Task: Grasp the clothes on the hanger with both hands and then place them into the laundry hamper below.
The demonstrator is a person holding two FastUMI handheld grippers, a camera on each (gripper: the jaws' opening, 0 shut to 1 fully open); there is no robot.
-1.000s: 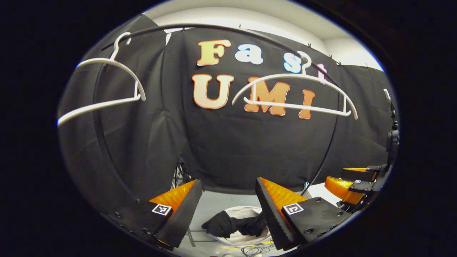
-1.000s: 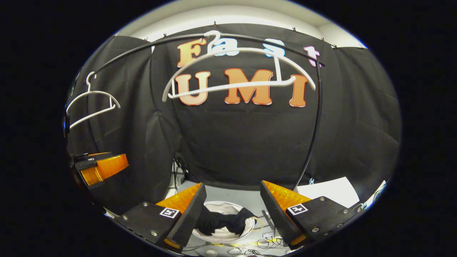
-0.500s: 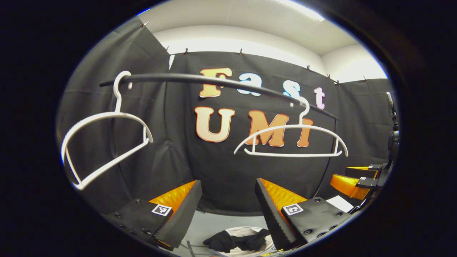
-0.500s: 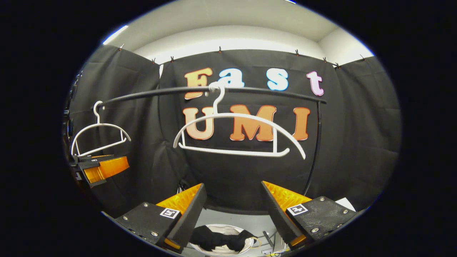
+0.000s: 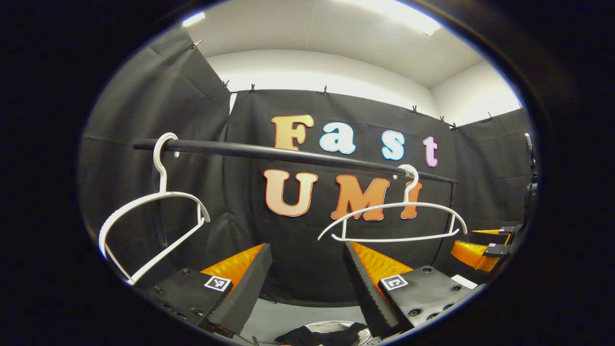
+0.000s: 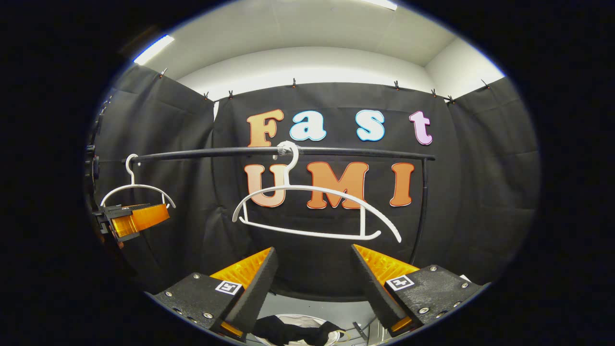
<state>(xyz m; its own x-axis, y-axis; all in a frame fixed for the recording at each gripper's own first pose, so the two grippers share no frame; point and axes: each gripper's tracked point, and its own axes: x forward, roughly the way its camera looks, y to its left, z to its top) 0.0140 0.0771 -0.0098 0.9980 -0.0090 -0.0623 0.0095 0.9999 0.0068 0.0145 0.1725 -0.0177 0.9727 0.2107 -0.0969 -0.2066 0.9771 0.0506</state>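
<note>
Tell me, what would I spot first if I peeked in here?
Probably the two bare white hangers on the black rail: the nearer hanger in the middle, the farther hanger off to one side. Lower down, each hand-held gripper, left and right, is open and holds nothing. At the very bottom, dark clothes lie in the white hamper.
</note>
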